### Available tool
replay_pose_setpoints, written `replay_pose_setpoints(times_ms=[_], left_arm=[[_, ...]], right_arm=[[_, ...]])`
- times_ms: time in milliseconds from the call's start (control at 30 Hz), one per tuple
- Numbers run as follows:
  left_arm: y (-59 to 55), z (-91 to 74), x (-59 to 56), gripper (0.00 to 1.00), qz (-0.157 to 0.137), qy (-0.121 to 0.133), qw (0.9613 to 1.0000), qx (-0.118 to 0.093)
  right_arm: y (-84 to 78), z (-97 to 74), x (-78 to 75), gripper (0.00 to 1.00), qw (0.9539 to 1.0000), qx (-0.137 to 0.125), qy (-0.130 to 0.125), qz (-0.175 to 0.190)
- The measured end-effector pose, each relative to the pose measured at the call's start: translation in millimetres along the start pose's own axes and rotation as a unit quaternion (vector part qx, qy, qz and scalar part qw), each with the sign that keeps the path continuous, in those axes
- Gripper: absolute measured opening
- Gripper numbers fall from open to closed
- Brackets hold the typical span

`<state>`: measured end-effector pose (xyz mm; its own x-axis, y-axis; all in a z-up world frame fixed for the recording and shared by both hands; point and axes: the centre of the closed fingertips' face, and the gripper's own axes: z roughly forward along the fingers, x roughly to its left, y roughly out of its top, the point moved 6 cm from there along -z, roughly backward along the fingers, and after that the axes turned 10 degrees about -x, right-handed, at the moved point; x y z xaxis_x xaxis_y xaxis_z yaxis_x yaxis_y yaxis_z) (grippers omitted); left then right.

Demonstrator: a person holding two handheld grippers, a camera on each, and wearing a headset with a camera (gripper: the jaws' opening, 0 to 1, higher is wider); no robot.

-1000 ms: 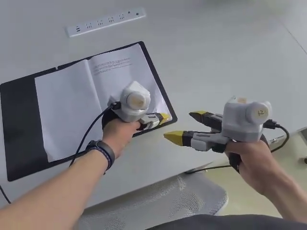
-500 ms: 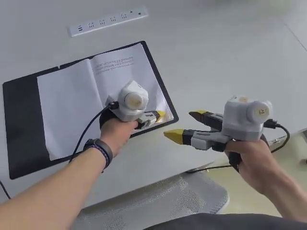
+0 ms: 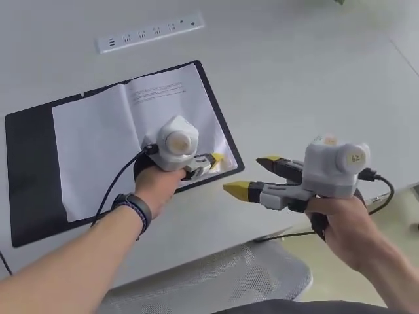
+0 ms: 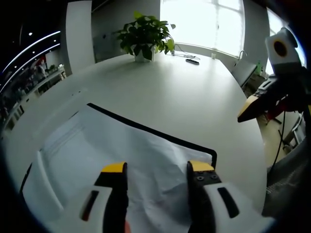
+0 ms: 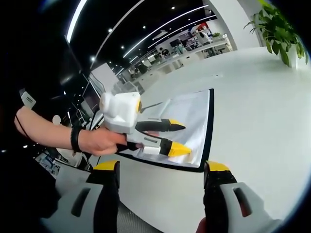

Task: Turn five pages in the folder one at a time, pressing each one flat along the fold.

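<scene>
The black folder (image 3: 26,183) lies open on the white table (image 3: 294,85), turned at a slant, its bare left inner cover showing beside the paper. A white left page (image 3: 91,150) lies flat next to the fold. The right page (image 3: 177,104) has a few lines of print near its top and reaches almost to the folder's right edge.

The left gripper (image 3: 215,160) is over the lower right corner of the right page, its yellow tips pointing toward the folder's outer edge. In the left gripper view its jaws stand well apart with nothing between them, and slightly creased paper and the black border lie beyond them. The right gripper view shows the same spread jaws from the side, the lower one close to the paper. Whether it touches the page cannot be told. A dark wristband (image 3: 134,206) sits on the wrist of the hand that holds it, and a black cable (image 3: 114,190) trails back from it along the forearm.

The right gripper (image 3: 251,174) is held off the folder, to its right and above the table's near edge. Its jaws are also parted and empty, and point toward the left gripper.

A white power strip (image 3: 150,31) lies on the table beyond the folder. A grey mesh chair (image 3: 216,275) is at the near edge of the table. A potted plant (image 4: 144,36) stands at the far end of the table.
</scene>
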<state>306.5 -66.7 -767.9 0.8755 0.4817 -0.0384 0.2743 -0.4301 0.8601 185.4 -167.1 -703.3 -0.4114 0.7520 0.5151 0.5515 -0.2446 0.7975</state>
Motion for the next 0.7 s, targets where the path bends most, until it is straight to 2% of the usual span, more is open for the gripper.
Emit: replay_pose_setpoints(times_ms=[167,467,533,567,700], left_arm=[[0.0,0.6,0.9,0.47,-0.011,0.005,0.9999,-0.003],[-0.7,0.8,1.9,0.45,-0.01,0.006,0.9999,-0.005],[-0.4,-0.5,4.5,0.38,-0.004,0.007,1.0,-0.005],[-0.7,-0.8,5.1,0.37,-0.011,0.007,0.9999,-0.007],[-0.1,-1.1,5.0,0.37,-0.008,0.004,0.9999,-0.006]], right_arm=[[1.3,-0.6,-1.0,0.69,1.0,-0.003,-0.001,0.0],[-0.6,-4.8,-1.5,0.68,0.9999,-0.008,-0.005,0.005],[-1.7,-5.4,-1.4,0.68,0.9999,-0.01,-0.005,0.008],[-2.2,-5.4,-1.6,0.68,0.9999,-0.011,-0.005,0.01],[-2.5,-3.6,-2.3,0.67,0.9999,-0.011,-0.005,0.011]])
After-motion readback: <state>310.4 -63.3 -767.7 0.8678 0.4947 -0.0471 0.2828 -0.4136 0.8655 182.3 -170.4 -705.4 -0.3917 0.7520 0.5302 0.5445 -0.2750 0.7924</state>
